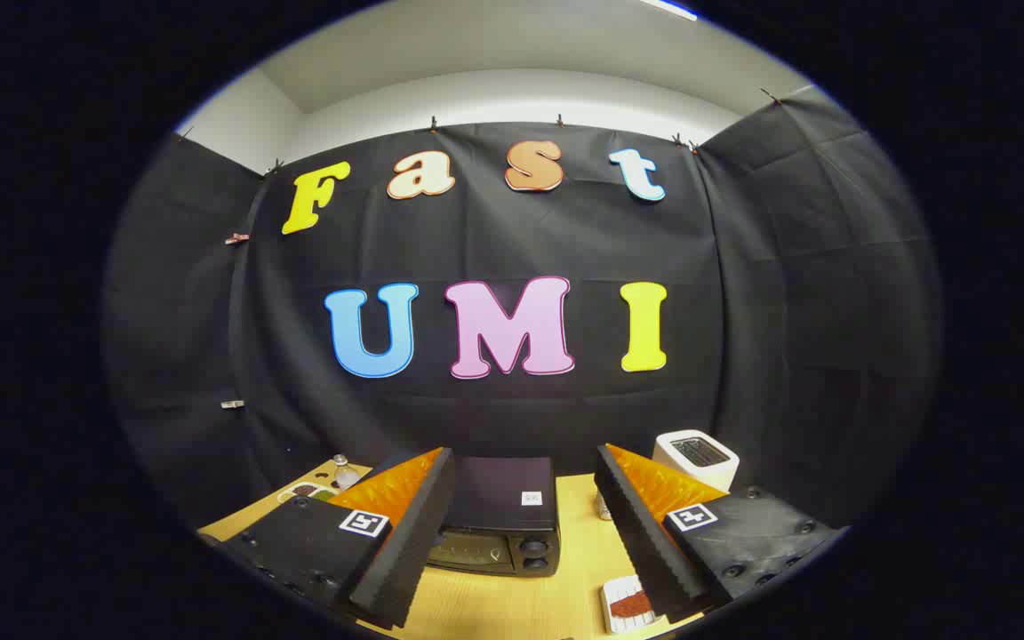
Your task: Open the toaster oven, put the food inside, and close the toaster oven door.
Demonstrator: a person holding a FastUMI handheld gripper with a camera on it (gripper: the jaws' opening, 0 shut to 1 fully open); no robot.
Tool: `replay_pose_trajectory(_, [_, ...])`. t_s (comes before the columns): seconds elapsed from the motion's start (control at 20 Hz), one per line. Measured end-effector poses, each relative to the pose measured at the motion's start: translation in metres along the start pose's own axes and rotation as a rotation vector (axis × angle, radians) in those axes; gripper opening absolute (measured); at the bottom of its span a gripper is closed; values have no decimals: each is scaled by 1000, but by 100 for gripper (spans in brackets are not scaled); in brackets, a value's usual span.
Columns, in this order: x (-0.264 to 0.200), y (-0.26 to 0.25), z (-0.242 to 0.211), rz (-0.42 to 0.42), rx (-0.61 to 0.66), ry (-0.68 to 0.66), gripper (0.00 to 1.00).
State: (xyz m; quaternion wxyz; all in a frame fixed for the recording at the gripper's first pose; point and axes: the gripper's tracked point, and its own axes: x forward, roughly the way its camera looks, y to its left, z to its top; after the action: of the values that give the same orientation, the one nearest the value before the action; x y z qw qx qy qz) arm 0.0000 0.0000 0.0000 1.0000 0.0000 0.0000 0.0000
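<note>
A black toaster oven (503, 516) stands on the wooden table (579, 524), its door shut and two knobs on its right front. It lies ahead of my gripper (525, 533), between the two fingers and below them. The fingers are spread wide apart with nothing between them. A small white tray with reddish-brown food (626, 604) rests on the table just inside the right finger, nearer than the oven.
A white pop-up toaster (697, 458) stands beyond the right finger at the table's back. Past the left finger sit a small glass shaker (343, 469) and a white dish (306, 491) with dark food. Black cloth walls close the booth behind the table.
</note>
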Motion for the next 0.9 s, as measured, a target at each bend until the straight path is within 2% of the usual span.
replay_pose_trajectory(0.3, [2, 29, 21, 24, -51, -64, 97])
replay_pose_trajectory(0.5, [10, 42, 15, 22, -10, -46, 96])
replay_pose_trajectory(0.9, [19, 51, -5, 14, -28, -19, 96])
